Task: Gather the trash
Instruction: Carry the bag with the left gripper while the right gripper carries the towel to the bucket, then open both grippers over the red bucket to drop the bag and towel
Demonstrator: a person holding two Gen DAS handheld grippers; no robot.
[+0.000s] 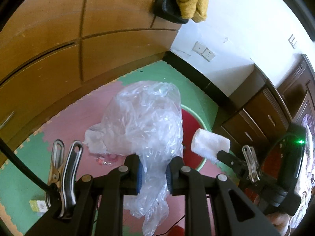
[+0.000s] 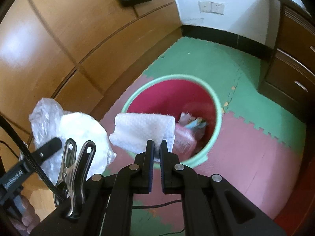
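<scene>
My left gripper point(image 1: 153, 169) is shut on a crumpled clear plastic bag point(image 1: 145, 118), held up above the floor mat; the bag also shows at the left of the right wrist view point(image 2: 78, 129). My right gripper point(image 2: 157, 147) is shut on a folded white paper towel point(image 2: 143, 129) and holds it over the near rim of a red bin with a mint-green rim point(image 2: 216, 106). The towel also shows in the left wrist view point(image 1: 209, 143). The bin holds pink and coloured wrappers point(image 2: 187, 131). In the left wrist view the bin point(image 1: 193, 125) is mostly hidden behind the bag.
Pink and green foam puzzle mats point(image 2: 256, 133) cover the floor. Wooden cabinet doors point(image 1: 59, 49) stand at the left, a dark drawer unit point(image 2: 291, 74) at the right. Small scraps point(image 1: 104, 159) and a yellow-white box point(image 1: 38, 206) lie on the mat. A black cable point(image 2: 157, 205) runs across the floor.
</scene>
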